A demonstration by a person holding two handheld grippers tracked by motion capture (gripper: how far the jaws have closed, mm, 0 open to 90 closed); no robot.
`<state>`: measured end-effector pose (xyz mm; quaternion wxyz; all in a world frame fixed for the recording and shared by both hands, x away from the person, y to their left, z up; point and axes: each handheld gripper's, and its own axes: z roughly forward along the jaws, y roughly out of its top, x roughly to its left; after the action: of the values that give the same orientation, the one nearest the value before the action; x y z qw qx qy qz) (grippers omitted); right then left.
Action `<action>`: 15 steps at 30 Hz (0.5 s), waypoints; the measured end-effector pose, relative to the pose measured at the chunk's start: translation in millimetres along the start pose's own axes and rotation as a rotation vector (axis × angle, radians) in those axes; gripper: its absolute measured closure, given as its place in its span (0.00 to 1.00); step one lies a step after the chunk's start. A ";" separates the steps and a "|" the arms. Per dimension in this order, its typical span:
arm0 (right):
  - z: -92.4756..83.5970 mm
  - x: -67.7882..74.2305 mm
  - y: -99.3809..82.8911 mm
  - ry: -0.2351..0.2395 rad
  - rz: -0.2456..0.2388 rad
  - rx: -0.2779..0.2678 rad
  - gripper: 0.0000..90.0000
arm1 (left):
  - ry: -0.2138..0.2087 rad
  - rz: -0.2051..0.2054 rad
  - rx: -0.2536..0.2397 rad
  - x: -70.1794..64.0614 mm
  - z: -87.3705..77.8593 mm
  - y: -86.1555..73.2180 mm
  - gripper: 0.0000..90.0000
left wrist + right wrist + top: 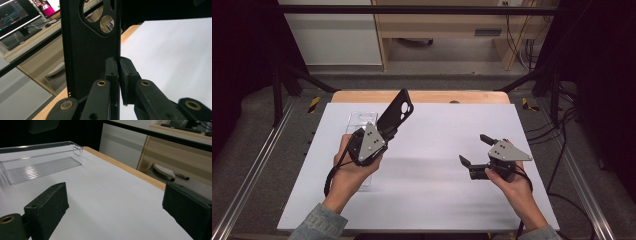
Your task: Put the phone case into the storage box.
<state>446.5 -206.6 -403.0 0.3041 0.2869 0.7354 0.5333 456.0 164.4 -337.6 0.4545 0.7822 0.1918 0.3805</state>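
Phone case [396, 114], black with camera cut-outs at its far end, hangs tilted in the air above the tabletop [437, 190], its near edge pinched between the closed jaws of the left gripper [388, 134]; in the left gripper view the case [90, 47] rises upright from the two pads. Directly beneath it, toward 10 o'clock on the white tabletop, lies a clear plastic tray [362, 120], apparently empty, though its glare makes that hard to confirm. Over at 3 o'clock the right gripper [474, 148] hovers with jaws spread wide, nothing between them. Judged from this, the carrying step is under way; next, the case must be brought level over the tray or passed to the waiting right jaws.
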 end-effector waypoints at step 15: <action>-14.6 1.4 -28.1 -0.053 0.059 -0.004 0.04 | 0.110 -0.116 -0.033 19.4 -21.2 -3.3 0.95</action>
<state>431.9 -222.0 -426.5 0.3085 0.3218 0.7171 0.5358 452.2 190.6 -326.0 0.4774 0.7401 0.2553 0.3990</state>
